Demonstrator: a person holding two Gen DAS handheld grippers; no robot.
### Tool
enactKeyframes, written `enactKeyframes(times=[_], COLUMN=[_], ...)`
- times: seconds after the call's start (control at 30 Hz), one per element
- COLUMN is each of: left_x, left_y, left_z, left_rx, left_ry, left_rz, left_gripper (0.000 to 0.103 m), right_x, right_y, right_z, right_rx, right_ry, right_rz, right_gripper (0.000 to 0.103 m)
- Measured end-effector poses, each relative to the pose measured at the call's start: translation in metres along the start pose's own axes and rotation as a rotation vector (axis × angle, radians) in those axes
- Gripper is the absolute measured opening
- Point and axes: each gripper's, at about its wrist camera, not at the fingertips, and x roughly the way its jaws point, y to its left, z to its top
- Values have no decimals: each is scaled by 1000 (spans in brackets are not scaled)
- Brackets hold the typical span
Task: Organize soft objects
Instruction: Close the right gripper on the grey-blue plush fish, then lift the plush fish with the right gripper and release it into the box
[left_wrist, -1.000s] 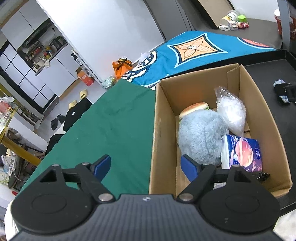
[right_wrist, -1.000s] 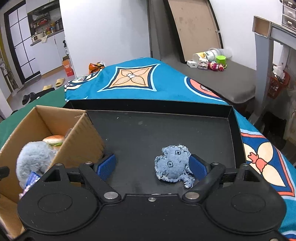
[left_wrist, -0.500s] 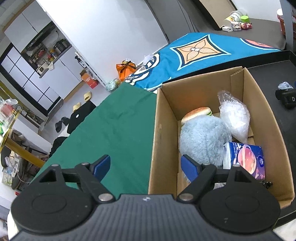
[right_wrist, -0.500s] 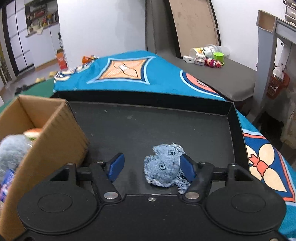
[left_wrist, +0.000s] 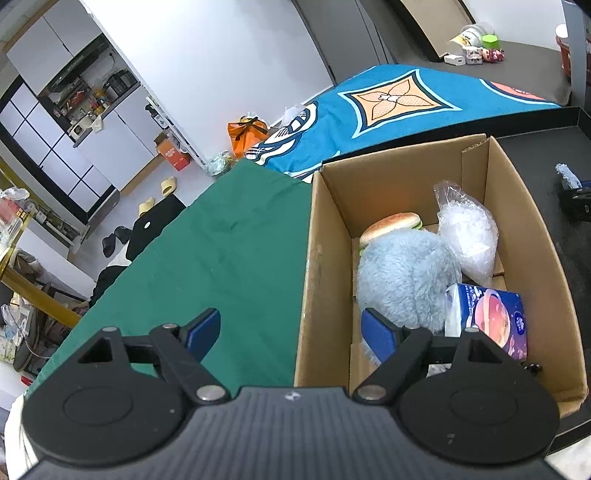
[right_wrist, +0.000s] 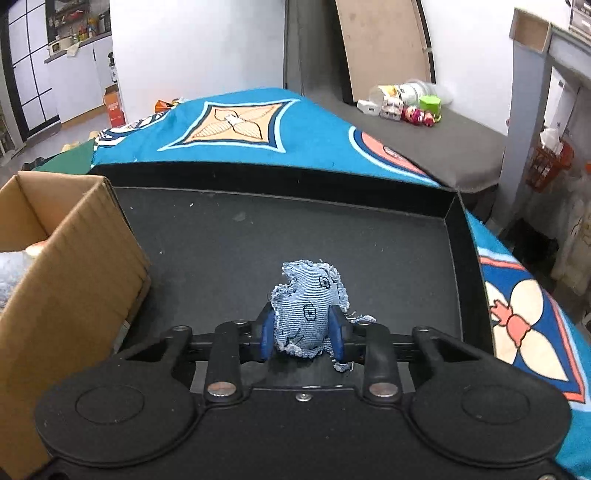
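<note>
My right gripper is shut on a small blue denim stuffed toy over the black tray. The toy's frayed top sticks up between the blue fingers. My left gripper is open and empty, straddling the left wall of the cardboard box. The box holds a fluffy grey-blue plush, a toy burger, a clear plastic bag and a tissue pack. The box's corner also shows in the right wrist view, left of the toy.
A green cloth covers the table left of the box. A blue patterned cloth lies beyond the tray. The right gripper and toy show far right in the left wrist view. Small toys and containers sit on a grey surface behind.
My right gripper's fingers have closed from wide open onto the denim toy, squeezing it so it stands up. The left gripper has stayed open over the box wall.
</note>
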Motion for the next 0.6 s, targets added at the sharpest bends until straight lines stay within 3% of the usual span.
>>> enactKeyframes(times=[0.6], left_x=[-11], left_y=[8], left_z=[-1], left_rx=[-27], left_ry=[-18], left_rz=[-4], left_gripper=[82], right_x=[-59], right_y=[0], right_z=[19], right_rx=[42], right_ry=[-127], right_rz=[69], right_gripper=[29])
